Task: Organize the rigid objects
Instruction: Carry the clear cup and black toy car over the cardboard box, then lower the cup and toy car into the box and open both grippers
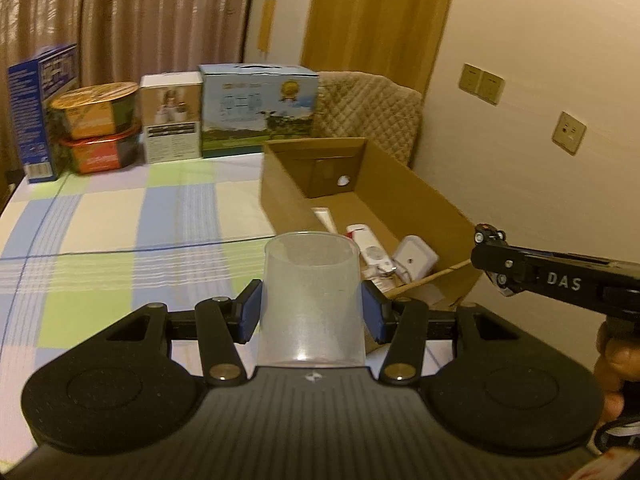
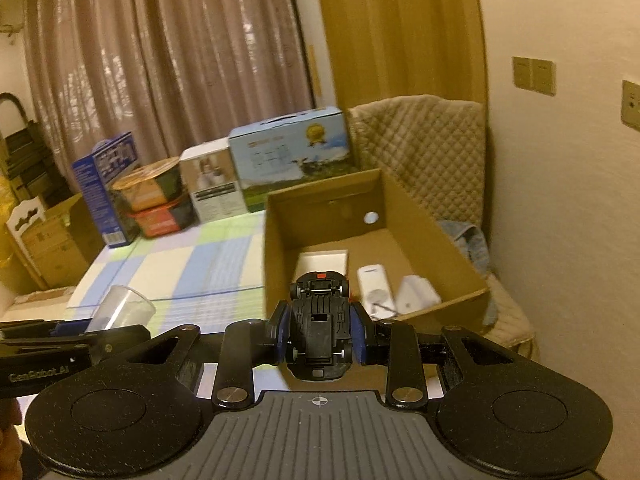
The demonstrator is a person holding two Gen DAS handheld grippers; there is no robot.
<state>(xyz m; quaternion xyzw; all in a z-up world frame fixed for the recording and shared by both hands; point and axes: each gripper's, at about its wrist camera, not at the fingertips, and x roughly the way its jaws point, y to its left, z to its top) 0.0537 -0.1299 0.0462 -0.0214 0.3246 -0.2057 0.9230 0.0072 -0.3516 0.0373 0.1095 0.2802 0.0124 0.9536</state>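
Note:
My left gripper (image 1: 312, 312) is shut on a clear plastic cup (image 1: 311, 300), held above the checked tablecloth just left of the open cardboard box (image 1: 420, 204). My right gripper (image 2: 320, 332) is shut on a black toy car (image 2: 320, 320), underside up, held above the box's near edge (image 2: 276, 280). The cup also shows at the left of the right wrist view (image 2: 124, 308). The right gripper with the car shows at the right of the left wrist view (image 1: 492, 256). Inside the box lie a white remote (image 2: 374, 288), a white square device (image 2: 418, 298) and a flat white box (image 2: 322, 262).
Printed cartons and stacked round tins (image 1: 96, 128) line the table's far edge, with a blue milk carton box (image 1: 258, 110) beside them. A quilted chair (image 2: 424, 148) stands behind the cardboard box, next to the wall. Curtains hang behind the table.

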